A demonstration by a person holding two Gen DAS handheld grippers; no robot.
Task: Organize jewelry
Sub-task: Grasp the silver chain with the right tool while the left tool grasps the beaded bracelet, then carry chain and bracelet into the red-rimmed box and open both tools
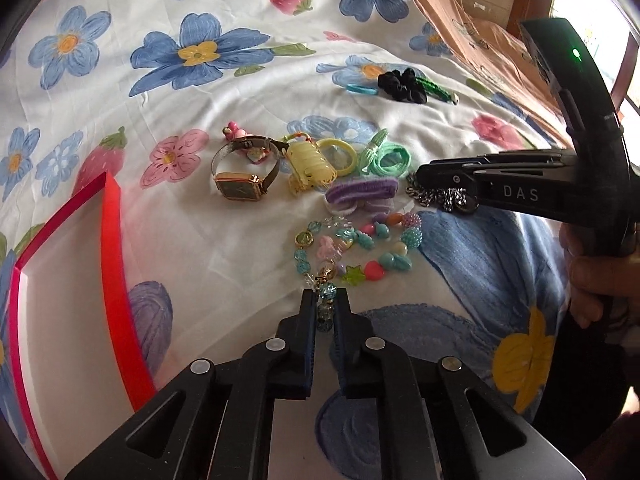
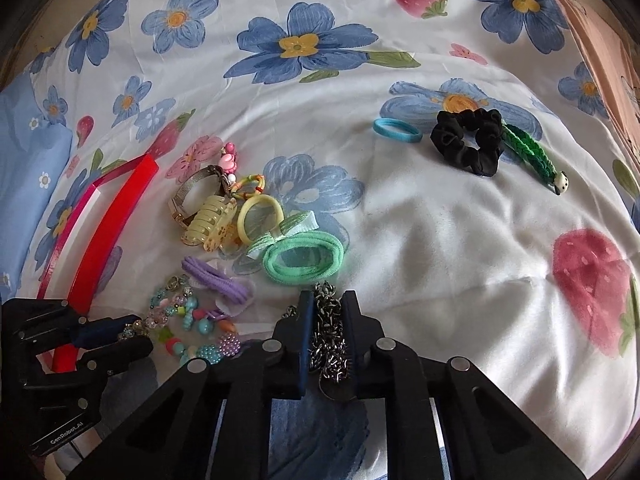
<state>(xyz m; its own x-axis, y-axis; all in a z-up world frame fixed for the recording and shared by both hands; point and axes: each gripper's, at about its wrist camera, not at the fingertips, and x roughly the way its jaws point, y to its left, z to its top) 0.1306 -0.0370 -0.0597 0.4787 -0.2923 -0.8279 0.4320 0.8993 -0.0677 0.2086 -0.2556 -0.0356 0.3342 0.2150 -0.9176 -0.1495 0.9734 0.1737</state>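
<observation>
My left gripper (image 1: 325, 300) is shut on the end of a colourful bead bracelet (image 1: 356, 248) that lies on the floral sheet; it also shows in the right wrist view (image 2: 192, 320). My right gripper (image 2: 328, 300) is shut on a silver metal chain (image 2: 329, 336), which also shows in the left wrist view (image 1: 438, 198), close to a purple hair tie (image 1: 360, 192). A gold watch (image 1: 240, 180), a yellow hair claw (image 1: 310, 166), a yellow ring tie (image 1: 338, 154) and green hair ties (image 2: 302, 258) lie in a cluster.
A red-rimmed white tray (image 1: 114, 248) sits at the left. A black scrunchie (image 2: 468, 142), a blue hair tie (image 2: 397, 130) and a green braided band (image 2: 528, 152) lie at the far right. A brown board (image 1: 472, 36) borders the bed's far right.
</observation>
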